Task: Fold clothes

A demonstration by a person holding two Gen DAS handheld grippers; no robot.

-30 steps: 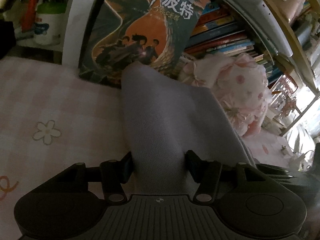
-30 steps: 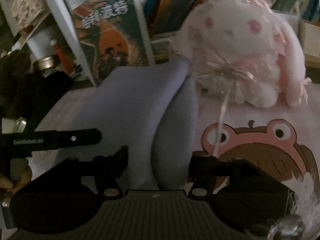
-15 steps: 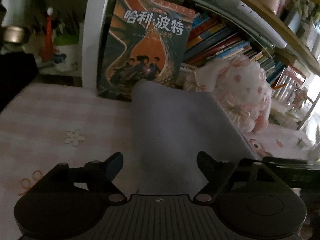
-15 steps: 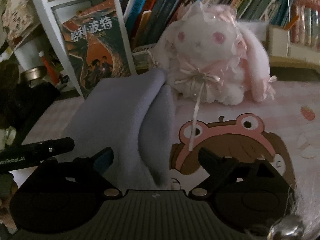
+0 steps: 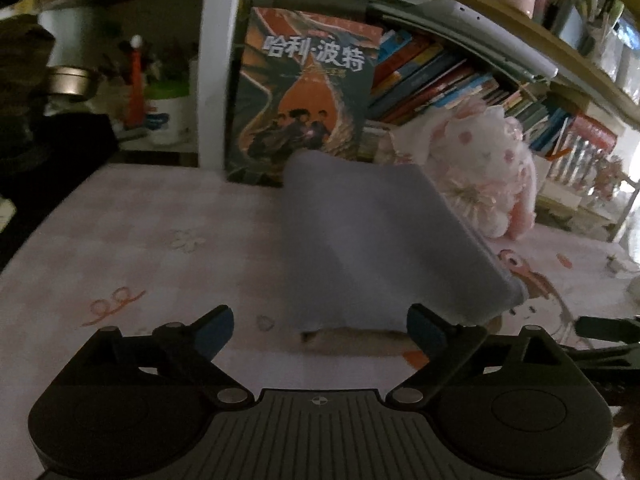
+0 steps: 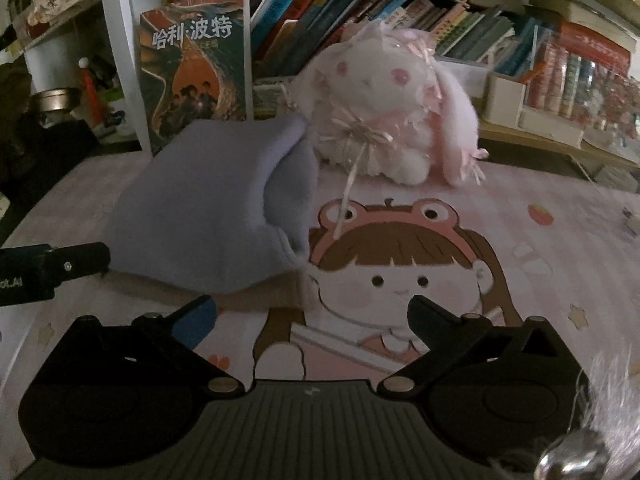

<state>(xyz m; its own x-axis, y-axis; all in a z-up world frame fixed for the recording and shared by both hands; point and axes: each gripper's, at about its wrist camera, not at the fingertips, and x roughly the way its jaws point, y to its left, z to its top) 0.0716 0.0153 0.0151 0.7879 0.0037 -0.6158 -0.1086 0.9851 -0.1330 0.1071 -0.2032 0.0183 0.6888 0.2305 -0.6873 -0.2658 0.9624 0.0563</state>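
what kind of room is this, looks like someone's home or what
Most likely a home bedroom or study corner: crowded bookshelves, a plush bunny on a pink cartoon-print desk cover, and a folded lavender garment lying on it.

The folded garment (image 6: 208, 208) is soft, matt lilac fleece. The tablecloth (image 6: 540, 264) looks like smooth printed cloth – faintly sheeny. The plush rabbit (image 6: 400, 120) is fluffy, with satin ribbons; the book (image 5: 304, 92) – a glossy paper cover.

The tall dark-and-orange paperback book (image 5: 304, 96) propped against the white shelf post (image 5: 214, 60) reads "哈利·波特" in pale letters across its cover. In the right wrist view, a black gripper bar (image 6: 44, 272) at the left edge shows the white letters "LAI", the rest cut off.
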